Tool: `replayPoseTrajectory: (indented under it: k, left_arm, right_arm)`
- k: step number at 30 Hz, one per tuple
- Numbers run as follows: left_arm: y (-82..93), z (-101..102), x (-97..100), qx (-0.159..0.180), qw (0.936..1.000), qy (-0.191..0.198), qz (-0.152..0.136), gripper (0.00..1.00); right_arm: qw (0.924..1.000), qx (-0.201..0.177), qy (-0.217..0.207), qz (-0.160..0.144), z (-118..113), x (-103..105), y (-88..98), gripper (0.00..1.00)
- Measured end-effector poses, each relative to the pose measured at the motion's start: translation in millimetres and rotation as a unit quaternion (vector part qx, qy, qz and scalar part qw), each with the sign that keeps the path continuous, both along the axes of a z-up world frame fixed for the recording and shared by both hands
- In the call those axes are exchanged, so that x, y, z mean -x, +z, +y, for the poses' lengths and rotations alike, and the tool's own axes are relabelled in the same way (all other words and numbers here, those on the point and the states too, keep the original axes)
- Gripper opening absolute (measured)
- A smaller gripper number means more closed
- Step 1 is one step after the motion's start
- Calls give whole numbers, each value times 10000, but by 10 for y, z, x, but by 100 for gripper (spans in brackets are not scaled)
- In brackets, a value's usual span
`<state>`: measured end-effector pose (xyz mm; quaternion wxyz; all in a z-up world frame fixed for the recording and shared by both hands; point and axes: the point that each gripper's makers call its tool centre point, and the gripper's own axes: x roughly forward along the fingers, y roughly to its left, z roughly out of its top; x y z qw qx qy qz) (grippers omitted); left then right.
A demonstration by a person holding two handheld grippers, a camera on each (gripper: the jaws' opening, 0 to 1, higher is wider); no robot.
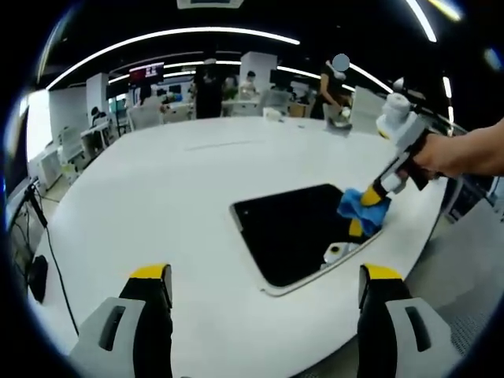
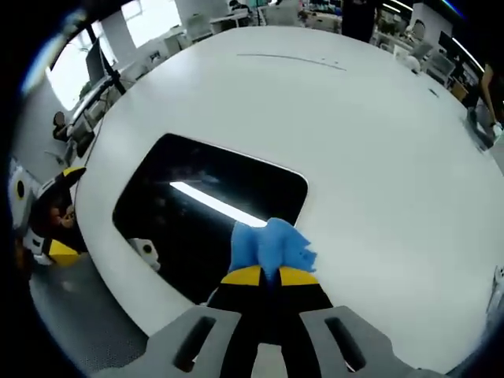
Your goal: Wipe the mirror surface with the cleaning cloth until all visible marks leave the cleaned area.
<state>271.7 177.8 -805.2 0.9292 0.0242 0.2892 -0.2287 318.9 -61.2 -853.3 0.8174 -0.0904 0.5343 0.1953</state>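
A dark rectangular mirror (image 1: 295,228) (image 2: 197,213) lies flat on the white table (image 1: 157,197) (image 2: 378,142). It reflects a ceiling light strip. My right gripper (image 2: 268,276) (image 1: 368,211) is shut on a blue cleaning cloth (image 2: 269,246) (image 1: 362,203), pressing it on the mirror's edge region. In the left gripper view that gripper comes in from the right, held by a hand (image 1: 465,153). My left gripper (image 1: 268,287) is open with nothing between its yellow-tipped fingers, hovering over the table short of the mirror. It also appears at the left edge as the left gripper (image 2: 55,228).
A small white object (image 1: 335,252) (image 2: 143,248) shows at the mirror's near edge. The table edge (image 1: 441,236) drops off just past the mirror. Desks, chairs and people (image 1: 331,83) fill the office behind the table.
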Motion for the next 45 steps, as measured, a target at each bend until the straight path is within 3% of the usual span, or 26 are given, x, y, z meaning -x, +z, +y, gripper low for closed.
replayPoseTrajectory:
  k: [12, 17, 45]
  left_arm:
    - [-19, 13, 14, 25, 10000, 30, 58, 99]
    - [-37, -8, 20, -54, 9999, -61, 85, 99]
    - [-15, 3, 9, -132, 9999, -53, 12, 99]
  right_arm:
    - [10000, 20, 0, -58, 10, 82, -1, 1]
    - [9998, -74, -171, 118, 20, 143, -3, 1]
    - [9997, -15, -170, 198, 56, 194, 0, 1]
